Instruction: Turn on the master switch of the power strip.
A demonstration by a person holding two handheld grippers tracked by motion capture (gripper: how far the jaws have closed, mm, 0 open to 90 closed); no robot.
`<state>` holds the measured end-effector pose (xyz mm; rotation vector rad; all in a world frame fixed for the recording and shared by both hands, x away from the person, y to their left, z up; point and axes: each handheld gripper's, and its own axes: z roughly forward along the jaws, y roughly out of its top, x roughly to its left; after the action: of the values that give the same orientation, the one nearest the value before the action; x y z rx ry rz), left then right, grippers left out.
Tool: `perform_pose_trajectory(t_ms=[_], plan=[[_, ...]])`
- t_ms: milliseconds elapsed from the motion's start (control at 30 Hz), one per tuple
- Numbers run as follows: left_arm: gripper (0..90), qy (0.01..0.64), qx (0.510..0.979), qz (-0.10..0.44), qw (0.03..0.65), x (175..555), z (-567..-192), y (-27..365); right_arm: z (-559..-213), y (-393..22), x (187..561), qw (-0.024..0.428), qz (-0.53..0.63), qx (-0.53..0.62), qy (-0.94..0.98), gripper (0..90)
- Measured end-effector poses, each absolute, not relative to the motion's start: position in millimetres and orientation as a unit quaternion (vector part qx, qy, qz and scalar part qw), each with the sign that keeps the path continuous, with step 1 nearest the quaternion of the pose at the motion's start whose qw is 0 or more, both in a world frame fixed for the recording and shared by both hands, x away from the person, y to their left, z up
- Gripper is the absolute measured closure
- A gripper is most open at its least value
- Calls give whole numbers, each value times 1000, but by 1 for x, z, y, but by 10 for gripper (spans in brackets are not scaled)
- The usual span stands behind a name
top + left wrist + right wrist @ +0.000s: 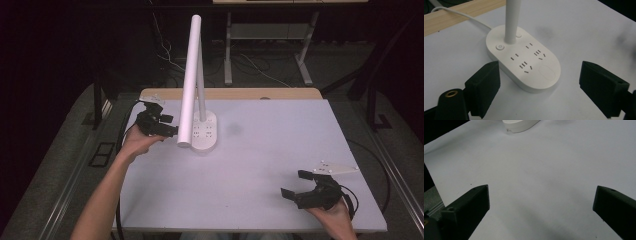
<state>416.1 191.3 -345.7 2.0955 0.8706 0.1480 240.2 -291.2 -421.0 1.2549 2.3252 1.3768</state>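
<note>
A white desk lamp stands at the table's back left; its oval base [206,132] carries several socket outlets and a long white tube head [190,80] leans over it. My left gripper [172,126] sits open just left of the base. In the left gripper view the base [524,62] lies between and ahead of the black jaws of my left gripper [540,80], with a round power button [500,47] beside the stem [512,22]. My right gripper [294,183] rests open near the front right, holding nothing; in its own view, my right gripper [541,202] faces bare table with the lamp base [520,125] far off.
A white cable [461,15] runs from the lamp base back over the table's wooden rear edge [240,93]. The white tabletop [270,145] spreads between the two grippers. Desk legs and cables stand on the dark floor beyond.
</note>
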Motion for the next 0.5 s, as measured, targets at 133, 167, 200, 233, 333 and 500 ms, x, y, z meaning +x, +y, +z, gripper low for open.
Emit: perform_pose_trajectory(t_ms=[133,167,200,233,333,500], plan=[[219,356,838,54,410,423,-345,191,-421,-291,240,81,461,419,778,2],[219,359,837,52,409,426,-345,191,-421,-291,240,81,461,419,778,2],[255,359,838,52,407,428,-346,191,-421,-291,241,82,460,418,779,2],[270,361,837,50,407,430,-346,190,-421,-291,241,81,460,419,779,2],[323,366,834,52,409,434,-346,190,-421,-291,241,82,460,418,779,2],[414,378,829,55,408,441,-348,190,-421,-292,240,80,461,421,777,2]])
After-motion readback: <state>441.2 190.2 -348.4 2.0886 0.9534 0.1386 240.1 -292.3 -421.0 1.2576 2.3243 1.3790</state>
